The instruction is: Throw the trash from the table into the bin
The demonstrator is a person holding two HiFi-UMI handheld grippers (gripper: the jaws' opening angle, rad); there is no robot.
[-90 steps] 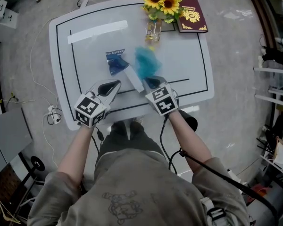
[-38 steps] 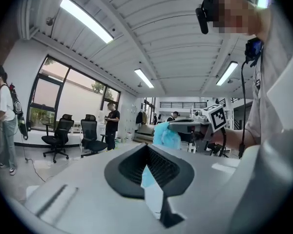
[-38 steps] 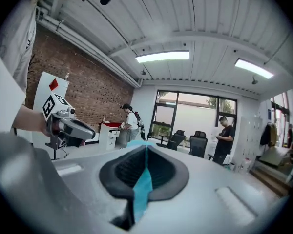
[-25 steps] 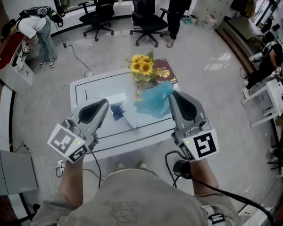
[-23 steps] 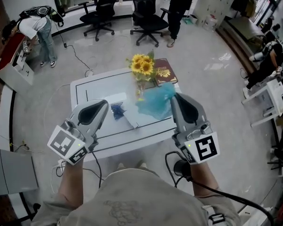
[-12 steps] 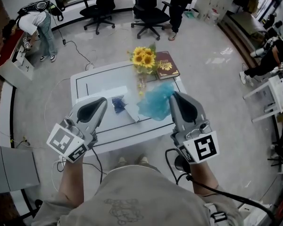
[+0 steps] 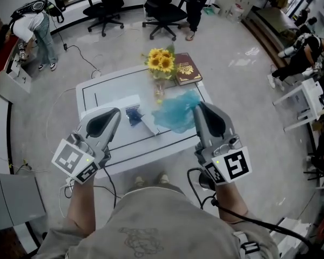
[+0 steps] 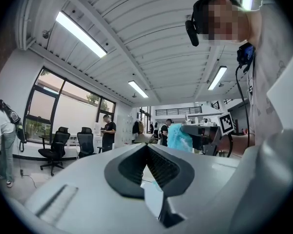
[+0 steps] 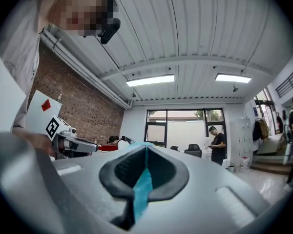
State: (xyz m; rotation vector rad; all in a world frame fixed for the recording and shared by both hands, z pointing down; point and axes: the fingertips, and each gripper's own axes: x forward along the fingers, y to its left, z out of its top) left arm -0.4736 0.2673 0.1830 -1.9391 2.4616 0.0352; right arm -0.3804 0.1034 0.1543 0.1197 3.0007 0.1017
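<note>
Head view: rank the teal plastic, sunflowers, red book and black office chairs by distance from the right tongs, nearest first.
1. teal plastic: clamped in the right tongs, over the near right of the table.
2. sunflowers and red book: side by side at the table's far edge, too close to call.
3. black office chairs: on the floor beyond the table.

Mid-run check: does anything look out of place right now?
Yes. A blue packet and a white strip lie loose in the middle of the table, not picked up; the right tool grips only the teal wad.
</note>
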